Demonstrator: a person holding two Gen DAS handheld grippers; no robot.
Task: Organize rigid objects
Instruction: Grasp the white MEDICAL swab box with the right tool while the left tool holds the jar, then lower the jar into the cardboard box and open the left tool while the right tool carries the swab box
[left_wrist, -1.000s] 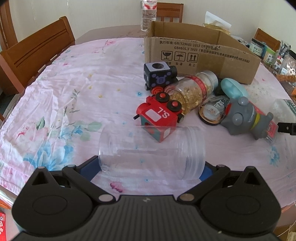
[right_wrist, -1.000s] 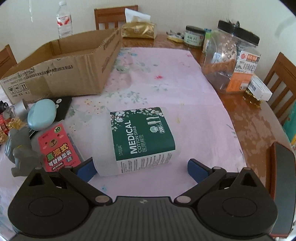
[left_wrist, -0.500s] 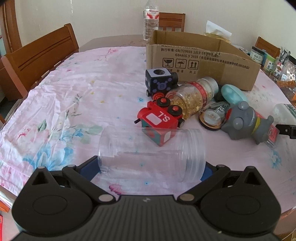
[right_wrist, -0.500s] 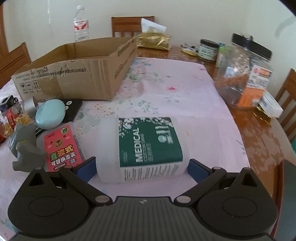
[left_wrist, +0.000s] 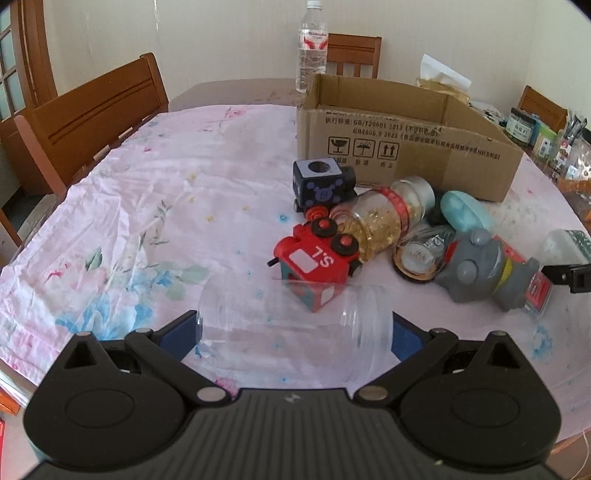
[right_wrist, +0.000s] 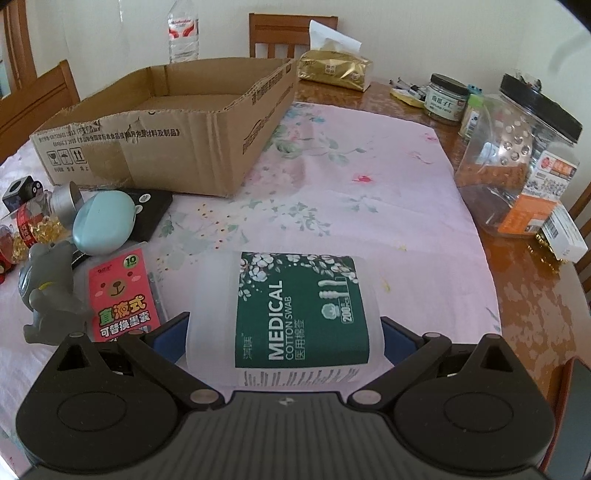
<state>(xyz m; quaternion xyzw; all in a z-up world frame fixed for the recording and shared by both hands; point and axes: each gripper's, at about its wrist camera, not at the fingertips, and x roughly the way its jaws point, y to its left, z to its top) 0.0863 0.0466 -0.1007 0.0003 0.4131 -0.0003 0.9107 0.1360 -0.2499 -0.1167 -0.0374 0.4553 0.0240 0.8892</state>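
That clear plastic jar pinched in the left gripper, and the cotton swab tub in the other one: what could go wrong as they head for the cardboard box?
1. The clear plastic jar is smooth and held only by its ends in the left gripper; it might slip.
2. The cotton swab tub in the right gripper could clip the cardboard box wall.
3. A low swing may knock the red toy train.

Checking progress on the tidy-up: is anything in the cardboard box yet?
No. The right wrist view shows the cardboard box open, with only bare cardboard floor visible inside.
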